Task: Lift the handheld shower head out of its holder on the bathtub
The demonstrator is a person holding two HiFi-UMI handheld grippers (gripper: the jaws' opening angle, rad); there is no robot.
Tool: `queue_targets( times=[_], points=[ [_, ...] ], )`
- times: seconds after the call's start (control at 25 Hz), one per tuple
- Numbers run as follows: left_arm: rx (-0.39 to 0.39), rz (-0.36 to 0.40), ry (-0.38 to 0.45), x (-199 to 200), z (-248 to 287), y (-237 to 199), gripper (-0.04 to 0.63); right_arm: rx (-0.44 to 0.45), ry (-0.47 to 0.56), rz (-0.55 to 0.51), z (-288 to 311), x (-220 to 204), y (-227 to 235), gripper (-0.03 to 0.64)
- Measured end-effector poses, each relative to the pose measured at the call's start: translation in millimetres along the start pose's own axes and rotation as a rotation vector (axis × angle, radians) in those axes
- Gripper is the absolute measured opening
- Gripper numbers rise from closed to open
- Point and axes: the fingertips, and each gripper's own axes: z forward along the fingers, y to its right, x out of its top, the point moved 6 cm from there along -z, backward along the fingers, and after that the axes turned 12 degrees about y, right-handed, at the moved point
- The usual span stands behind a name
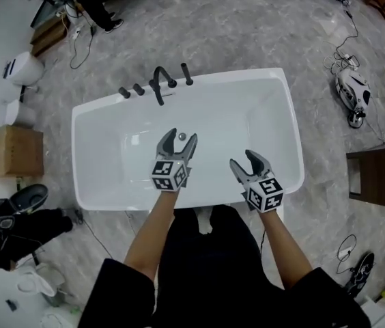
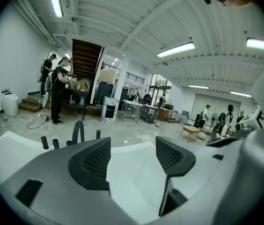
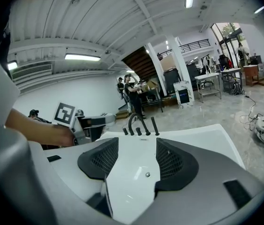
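Note:
The white bathtub (image 1: pixel 284 125) lies below me, with black fittings on its far rim. The handheld shower head (image 1: pixel 187 74) stands upright in its holder at the right end of that row, beside the arched spout (image 1: pixel 158 82) and the knobs (image 1: pixel 131 91). My left gripper (image 1: pixel 182 137) hovers open over the tub's middle, well short of the fittings. My right gripper (image 1: pixel 242 158) is open too, nearer the front rim. The shower head (image 2: pixel 98 134) shows in the left gripper view beyond the empty left gripper (image 2: pixel 133 150). It also shows as a dark stick, the shower head (image 3: pixel 154 125), beyond the empty right gripper (image 3: pixel 136 154).
A drain (image 1: pixel 181 136) sits in the tub floor. A toilet (image 1: pixel 23 68) and cardboard box (image 1: pixel 15 150) stand at the left. A dark wooden unit (image 1: pixel 377 176) and a white device (image 1: pixel 353 91) with cables lie at the right. People stand in the background (image 2: pixel 57 90).

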Motion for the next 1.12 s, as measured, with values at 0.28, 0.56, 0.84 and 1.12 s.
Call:
queue_targets(
  times=[0.28, 0.56, 0.84, 1.12],
  points=[
    [0.019, -0.006, 0.001, -31.7, 81.9, -39.1, 0.278, -0.024, -0.016, 0.014, 32.8, -21.5, 20.7, 0.219],
    [0.042, -0.007, 0.016, -44.6, 138.5, -82.2, 0.278, -0.032, -0.02, 0.02, 84.2, -33.8, 36.9, 0.22],
    [0.063, -0.018, 0.035, -64.1, 191.4, -116.8, 0.278, -0.041, -0.027, 0.03, 121.2, -43.4, 54.4, 0.219],
    [0.101, -0.016, 0.02, -77.4, 221.6, -151.1, 0.278, -0.014, -0.058, 0.032, 145.7, -65.1, 59.1, 0.22]
  ],
)
